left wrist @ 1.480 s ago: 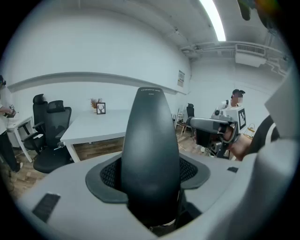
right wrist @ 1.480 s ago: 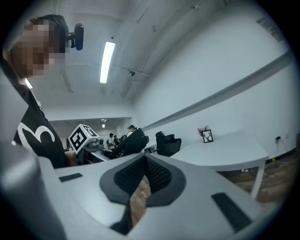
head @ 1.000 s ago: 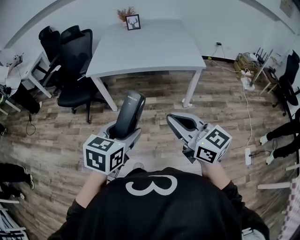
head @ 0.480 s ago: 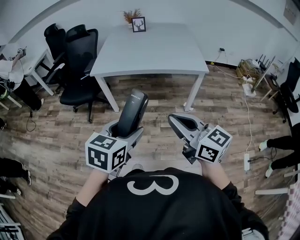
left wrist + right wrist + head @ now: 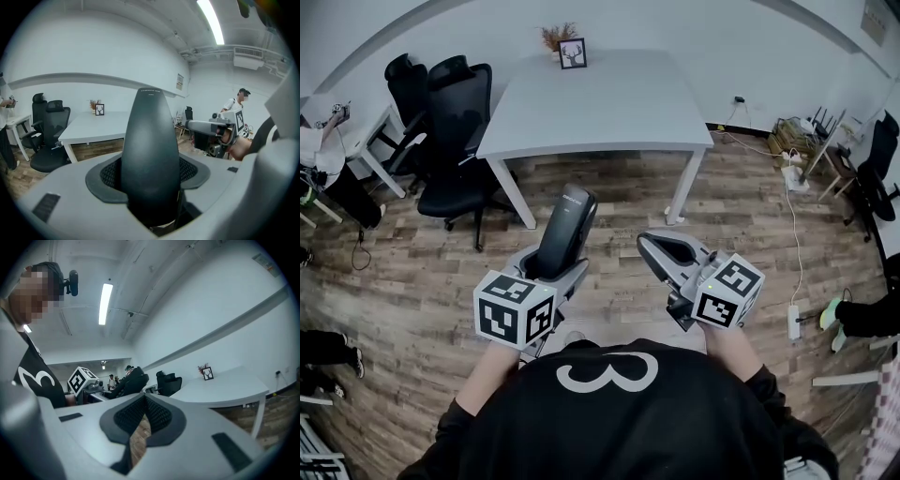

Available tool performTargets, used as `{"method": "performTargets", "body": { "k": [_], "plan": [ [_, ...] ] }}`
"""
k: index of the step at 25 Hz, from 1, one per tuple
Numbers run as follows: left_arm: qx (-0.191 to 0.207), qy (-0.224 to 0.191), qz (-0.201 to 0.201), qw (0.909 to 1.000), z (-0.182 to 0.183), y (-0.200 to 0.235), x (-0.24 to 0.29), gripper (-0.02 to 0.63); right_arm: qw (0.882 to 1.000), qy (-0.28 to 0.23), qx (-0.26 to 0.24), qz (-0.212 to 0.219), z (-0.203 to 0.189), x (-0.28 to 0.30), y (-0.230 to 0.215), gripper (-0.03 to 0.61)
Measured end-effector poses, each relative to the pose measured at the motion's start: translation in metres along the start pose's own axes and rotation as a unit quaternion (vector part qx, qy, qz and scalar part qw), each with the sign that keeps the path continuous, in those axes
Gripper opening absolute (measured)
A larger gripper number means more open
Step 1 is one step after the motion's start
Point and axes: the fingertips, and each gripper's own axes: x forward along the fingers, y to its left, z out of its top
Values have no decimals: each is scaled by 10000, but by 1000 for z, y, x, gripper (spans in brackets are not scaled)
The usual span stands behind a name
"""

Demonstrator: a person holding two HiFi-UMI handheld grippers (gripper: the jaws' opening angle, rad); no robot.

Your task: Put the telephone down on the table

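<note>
A dark grey telephone handset (image 5: 565, 228) stands upright and tilted forward in my left gripper (image 5: 551, 265), which is shut on its lower half. In the left gripper view the telephone (image 5: 150, 154) fills the gap between the padded jaws. My right gripper (image 5: 661, 246) is at the same height to the right, shut with nothing in it. In the right gripper view its pads meet at the tips and wood floor shows through a slit below them (image 5: 143, 416). The white table (image 5: 600, 103) stands ahead, a good way beyond both grippers.
A small framed picture (image 5: 572, 53) and a dried plant (image 5: 554, 34) sit at the table's far edge. Black office chairs (image 5: 455, 122) crowd its left side. On the wood floor to the right lie a power strip (image 5: 794, 314) and cables. People's feet show at both edges.
Both grippers and the telephone stay where they were. Only the head view has shifted slightly.
</note>
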Motion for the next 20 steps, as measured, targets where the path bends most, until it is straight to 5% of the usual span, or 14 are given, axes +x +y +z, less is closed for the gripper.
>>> {"method": "performTargets", "body": {
  "k": [8,20],
  "plan": [
    [119,126,-206,9996,2,-20,19,291,9998,41,163,-137,-10,-14,-13,9],
    [267,243,-410,9985,28,9,70,291,9990,24,305,-323,-9,13,-68,9]
  ]
}}
